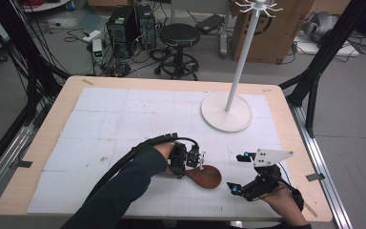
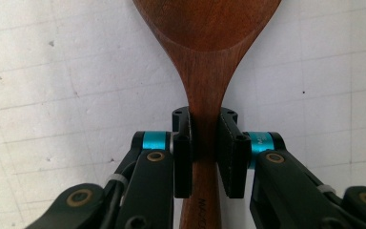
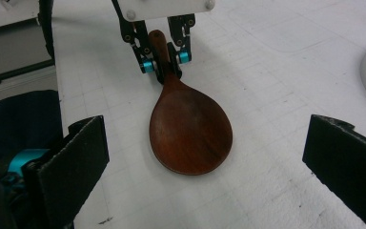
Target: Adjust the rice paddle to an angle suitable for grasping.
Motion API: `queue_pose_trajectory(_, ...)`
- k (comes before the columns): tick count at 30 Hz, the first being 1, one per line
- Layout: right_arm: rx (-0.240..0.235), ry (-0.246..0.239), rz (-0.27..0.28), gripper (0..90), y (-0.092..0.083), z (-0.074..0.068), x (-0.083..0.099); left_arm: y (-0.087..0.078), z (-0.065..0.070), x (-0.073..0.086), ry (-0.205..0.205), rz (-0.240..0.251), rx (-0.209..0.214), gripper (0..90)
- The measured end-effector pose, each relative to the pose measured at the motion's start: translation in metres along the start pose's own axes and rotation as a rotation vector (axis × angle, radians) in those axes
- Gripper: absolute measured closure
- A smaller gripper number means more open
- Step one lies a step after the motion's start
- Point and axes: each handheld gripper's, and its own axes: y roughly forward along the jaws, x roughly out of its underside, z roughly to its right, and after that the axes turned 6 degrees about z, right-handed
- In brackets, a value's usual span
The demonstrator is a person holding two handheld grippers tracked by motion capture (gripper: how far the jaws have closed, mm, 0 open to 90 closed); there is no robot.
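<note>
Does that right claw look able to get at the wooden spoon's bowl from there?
Probably yes: the right claw stands open beside the wooden spoon, bare table between them. The left claw clamps only the handle.

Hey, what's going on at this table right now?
A person is working with a handheld gripper in each hand. The left gripper is closed on the handle of a wooden spoon, whose bowl lies on the white gridded mat. The right gripper sits just beside the spoon with its jaws wide open, holding nothing. A white stand rises at the far right of the table.
</note>
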Motion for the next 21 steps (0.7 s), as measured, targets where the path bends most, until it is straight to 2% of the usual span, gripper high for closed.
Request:
queue_pose_trajectory(5,-0.002,0.0,-0.003,0.4,0.001,0.0,0.0,0.0,0.0,-0.001,-0.009,0.019,-0.003,76.1)
queue_pose_trajectory(6,-0.001,-0.003,-0.005,0.4,0.001,0.0,0.0,-0.001,-0.001,-0.001,-0.016,0.027,-0.007,73.4)
queue_pose_trajectory(7,0.001,-0.002,-0.004,0.4,0.001,0.0,0.0,-0.002,-0.001,-0.001,-0.025,0.037,-0.004,68.8)
queue_pose_trajectory(12,0.003,0.003,-0.005,0.4,0.0,0.001,0.001,-0.012,-0.002,0.005,-0.049,0.048,-0.016,67.0)
queue_pose_trajectory(16,0.006,0.004,-0.005,0.4,-0.001,0.001,0.002,-0.028,-0.003,0.022,-0.092,0.055,-0.043,66.6)
queue_pose_trajectory(21,0.011,0.002,-0.002,0.4,-0.002,0.001,0.002,-0.043,0.0,0.053,-0.15,0.062,-0.067,66.5)
